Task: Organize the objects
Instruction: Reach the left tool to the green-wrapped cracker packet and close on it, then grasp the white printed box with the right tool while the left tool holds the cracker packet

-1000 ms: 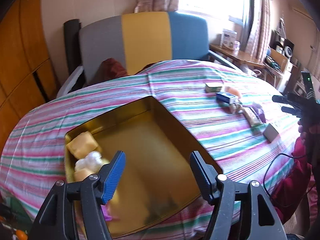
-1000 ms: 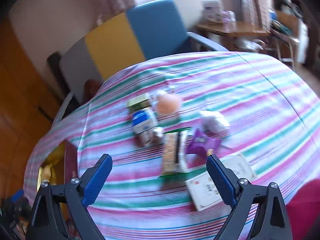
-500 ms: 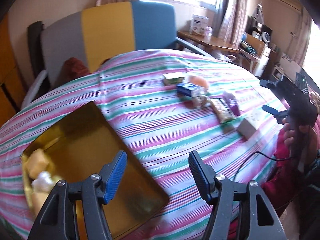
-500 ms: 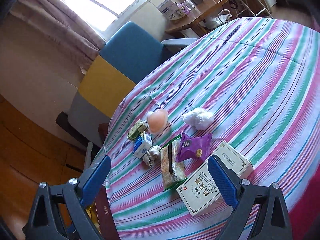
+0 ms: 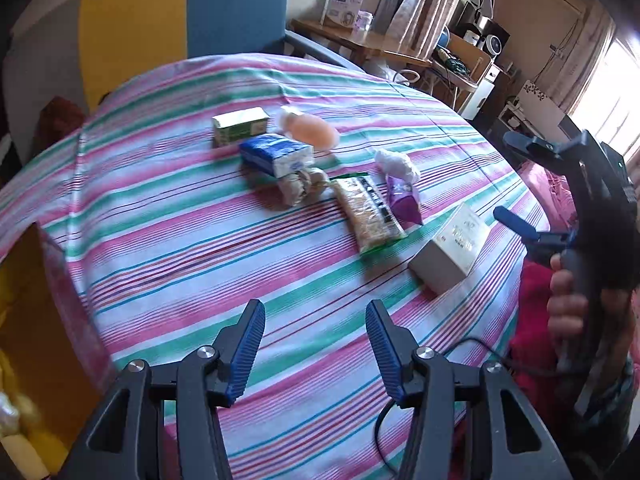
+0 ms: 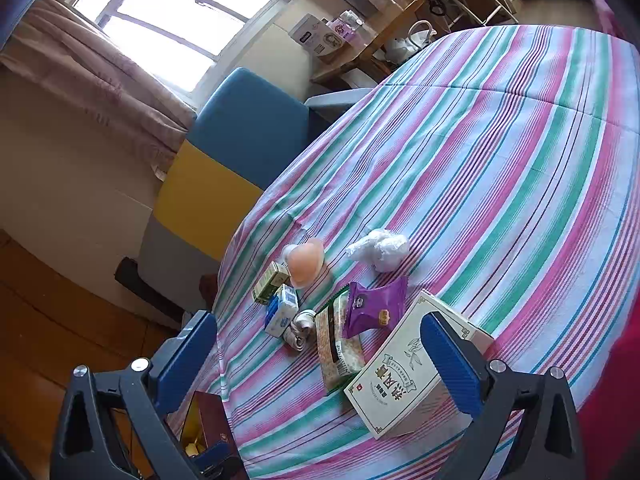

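Note:
Loose items lie on the striped tablecloth (image 5: 168, 216): a green box (image 5: 239, 126), a blue tissue pack (image 5: 276, 155), a peach sponge (image 5: 310, 130), a snack bar (image 5: 366, 214), a purple packet (image 5: 403, 199), a white wad (image 5: 396, 163) and a white tea box (image 5: 452, 249). The gold tin (image 5: 24, 312) with yellow items sits at the left edge. My left gripper (image 5: 316, 354) is open and empty above the cloth. My right gripper (image 6: 320, 356) is open and empty, its right finger over the tea box (image 6: 404, 376); it also shows in the left wrist view (image 5: 516, 184).
A grey, yellow and blue chair (image 5: 168, 12) stands behind the table. A wooden side table (image 5: 360, 40) with boxes and shelves of clutter stand at the back right. A black cable (image 5: 472, 348) hangs over the table's near right edge.
My left gripper has swung right, from over the gold tin to over the cloth near the loose items. My right gripper has tilted and moved closer over the tea box.

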Available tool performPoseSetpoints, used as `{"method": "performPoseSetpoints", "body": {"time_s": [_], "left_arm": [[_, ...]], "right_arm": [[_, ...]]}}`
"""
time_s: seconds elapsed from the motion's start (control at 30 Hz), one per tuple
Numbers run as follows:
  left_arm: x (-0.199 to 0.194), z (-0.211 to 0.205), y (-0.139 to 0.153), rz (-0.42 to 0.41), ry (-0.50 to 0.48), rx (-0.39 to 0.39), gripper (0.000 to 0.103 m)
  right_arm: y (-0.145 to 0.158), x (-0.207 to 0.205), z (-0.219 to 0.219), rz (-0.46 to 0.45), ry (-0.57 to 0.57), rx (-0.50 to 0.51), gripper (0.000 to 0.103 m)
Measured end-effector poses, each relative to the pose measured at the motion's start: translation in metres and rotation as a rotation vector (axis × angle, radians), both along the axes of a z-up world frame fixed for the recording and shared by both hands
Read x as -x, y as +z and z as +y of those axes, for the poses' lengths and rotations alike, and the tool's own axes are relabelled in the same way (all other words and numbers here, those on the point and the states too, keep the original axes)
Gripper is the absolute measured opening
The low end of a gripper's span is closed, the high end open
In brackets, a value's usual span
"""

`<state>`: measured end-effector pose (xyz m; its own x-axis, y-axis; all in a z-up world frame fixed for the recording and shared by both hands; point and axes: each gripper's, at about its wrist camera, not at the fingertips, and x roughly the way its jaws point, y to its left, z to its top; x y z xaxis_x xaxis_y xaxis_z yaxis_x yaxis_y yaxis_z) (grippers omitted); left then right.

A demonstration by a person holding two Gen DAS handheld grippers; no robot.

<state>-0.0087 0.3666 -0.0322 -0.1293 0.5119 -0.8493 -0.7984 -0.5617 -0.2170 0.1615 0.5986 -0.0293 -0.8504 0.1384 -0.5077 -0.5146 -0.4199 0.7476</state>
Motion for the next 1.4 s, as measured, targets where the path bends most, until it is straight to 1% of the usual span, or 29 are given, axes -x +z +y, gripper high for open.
{"method": "performPoseSetpoints", "body": {"time_s": [0.13, 0.2, 0.3, 0.37, 0.47, 0.6, 0.73, 0.77, 0.87, 0.97, 1.2, 1.27, 1.4], "left_arm": [[0.003, 0.045, -0.009, -0.035, -0.043, -0.006, 0.053], [0.004, 0.068, -0.015, -0.026, -0.058, 0.015, 0.053], [0.009, 0.097, -0.027, -0.051, -0.074, 0.036, 0.053], [0.011, 0.116, -0.034, -0.046, -0.082, 0.051, 0.053], [0.019, 0.137, -0.046, -0.052, -0.076, 0.083, 0.053], [0.029, 0.156, -0.062, -0.057, -0.067, 0.124, 0.053], [0.031, 0.166, -0.072, -0.063, -0.067, 0.138, 0.053], [0.031, 0.166, -0.074, -0.061, -0.07, 0.135, 0.051], [0.031, 0.157, -0.072, -0.071, -0.072, 0.108, 0.039], [0.028, 0.134, -0.069, -0.065, -0.055, 0.103, 0.039], [0.011, 0.06, -0.067, -0.048, 0.019, 0.086, 0.039], [0.005, 0.04, -0.066, -0.047, 0.043, 0.08, 0.039], [-0.003, 0.009, -0.066, -0.06, 0.077, 0.056, 0.039]], "right_arm": [[-0.001, -0.001, 0.001, 0.013, 0.009, 0.005, 0.103], [-0.001, 0.0, 0.001, 0.019, 0.012, 0.009, 0.103], [-0.002, 0.001, 0.001, 0.024, 0.02, 0.012, 0.103], [-0.001, 0.002, 0.001, 0.027, 0.028, 0.01, 0.103], [-0.001, 0.005, 0.0, 0.028, 0.042, 0.012, 0.103], [-0.002, 0.004, 0.0, 0.039, 0.045, 0.016, 0.103], [-0.002, 0.005, 0.0, 0.038, 0.047, 0.02, 0.103], [-0.003, 0.005, 0.0, 0.036, 0.046, 0.018, 0.103], [-0.003, 0.004, 0.001, 0.027, 0.037, 0.012, 0.103], [-0.002, 0.005, 0.001, 0.01, 0.035, 0.004, 0.103], [-0.003, 0.007, 0.001, -0.049, 0.011, -0.014, 0.103], [-0.005, 0.008, 0.0, -0.085, -0.002, -0.015, 0.103], [-0.011, 0.012, 0.002, -0.196, -0.039, -0.01, 0.103]]}}
